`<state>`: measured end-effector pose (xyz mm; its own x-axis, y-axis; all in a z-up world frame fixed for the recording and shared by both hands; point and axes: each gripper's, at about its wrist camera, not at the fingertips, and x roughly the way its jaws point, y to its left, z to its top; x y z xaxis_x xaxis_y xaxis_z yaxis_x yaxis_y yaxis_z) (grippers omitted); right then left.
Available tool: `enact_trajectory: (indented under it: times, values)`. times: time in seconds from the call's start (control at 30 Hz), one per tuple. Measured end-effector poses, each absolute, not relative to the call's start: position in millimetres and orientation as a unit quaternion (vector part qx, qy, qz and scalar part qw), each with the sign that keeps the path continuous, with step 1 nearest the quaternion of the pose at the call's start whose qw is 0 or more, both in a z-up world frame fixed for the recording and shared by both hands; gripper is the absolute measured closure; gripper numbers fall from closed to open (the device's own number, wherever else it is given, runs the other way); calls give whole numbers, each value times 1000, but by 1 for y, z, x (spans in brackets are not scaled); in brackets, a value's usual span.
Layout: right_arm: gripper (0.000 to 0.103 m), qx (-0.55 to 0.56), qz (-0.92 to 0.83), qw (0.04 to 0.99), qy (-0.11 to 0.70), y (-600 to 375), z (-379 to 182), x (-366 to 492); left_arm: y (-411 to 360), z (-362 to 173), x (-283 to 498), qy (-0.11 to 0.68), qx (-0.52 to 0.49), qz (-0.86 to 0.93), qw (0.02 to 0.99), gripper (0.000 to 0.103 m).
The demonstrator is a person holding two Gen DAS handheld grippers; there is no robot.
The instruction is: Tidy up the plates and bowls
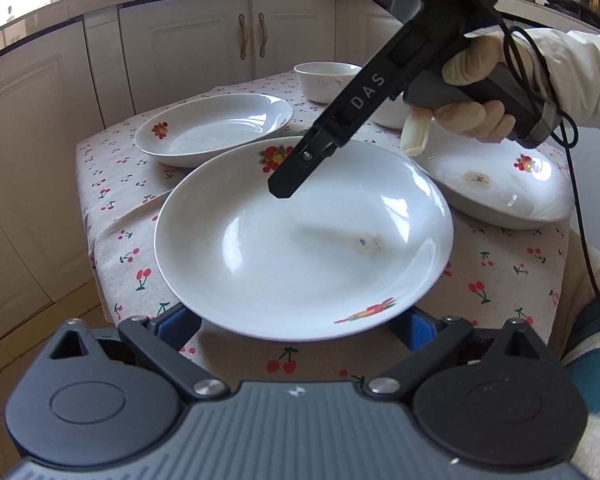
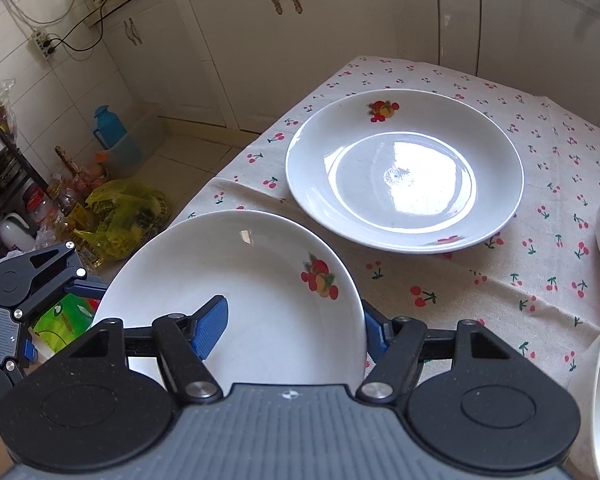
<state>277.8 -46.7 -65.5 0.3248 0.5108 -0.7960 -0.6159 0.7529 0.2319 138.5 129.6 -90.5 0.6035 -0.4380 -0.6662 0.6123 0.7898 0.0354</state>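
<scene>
A white plate [image 1: 300, 240] with fruit decals is held up off the table, slightly tilted, above the near edge of the cherry-print tablecloth [image 1: 500, 272]. It is the thing in hand. The left gripper [image 1: 300, 332] grips its near rim from below: the blue pads sit on either side of the rim, mostly hidden under the plate, so how wide the jaws stand cannot be read exactly. The right gripper [image 2: 296, 328] is also clamped on this plate, at the opposite rim, one blue pad inside the dish and one outside the edge, jaws drawn in to their tightest. In the left wrist view a gloved hand [image 1: 472, 92] holds that gripper's handle above the plate's far side.

Beyond the carried plate, a second plate [image 2: 404, 172] lies flat on the cloth, well apart from it. A third plate [image 1: 500, 188] sits to the right, bearing a brown stain. A white bowl [image 1: 326, 80] stands near the far table edge, with another partly hidden behind the gripper.

The step appears to be carrying a picked-up plate toward a stack. The next move likely calls for bringing it level over the second plate and lowering it squarely so the rims nest, then letting go with both grippers.
</scene>
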Motion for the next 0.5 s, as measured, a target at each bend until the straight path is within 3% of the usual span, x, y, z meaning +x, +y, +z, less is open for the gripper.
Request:
enact_trajectory:
  times: [0.23,0.5]
  values:
    - [28,-65,344,814,464,-46,-68,274,128,-91,138,327,141,-294,887,3]
    - [9,-80,349,814,458,-46,-63,263,129,-86,129,325,140,-281,892,2]
